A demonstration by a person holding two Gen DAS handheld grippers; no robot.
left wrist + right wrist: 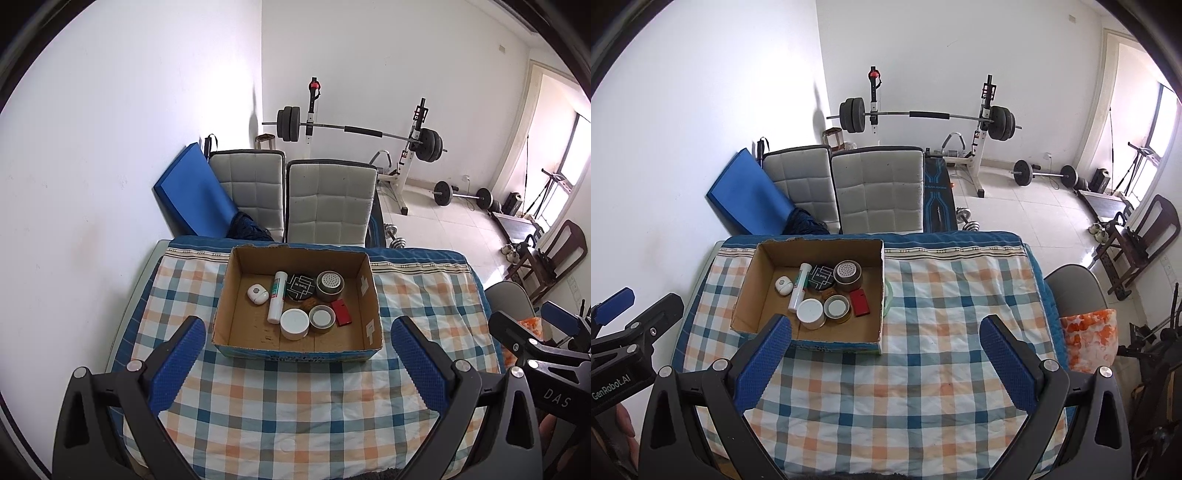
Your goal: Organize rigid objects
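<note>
Checked cloth covers table; cardboard box sits mid-table w/ items grouped inside for tidiness: white tube, white jar, red case. My left gripper & right gripper hover wide, empty.

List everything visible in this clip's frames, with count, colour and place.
Open cardboard box: 1, brown, on the checked cloth.
White plastic tube: 1, in box, lying flat.
Small white oval case: 1, box left.
Black patterned round tin: 1, box rear.
Perforated-top metal can: 1, box rear right.
White-lidded round jars: 2, box front.
Red flat case: 1, box right.
Checked tablecloth: 1, blue, orange, white.
Padded chairs: 2, grey, behind table.
Barbell rack: 1, far wall.
Left gripper: jaws open, empty.
Right gripper: jaws open, empty.
</note>
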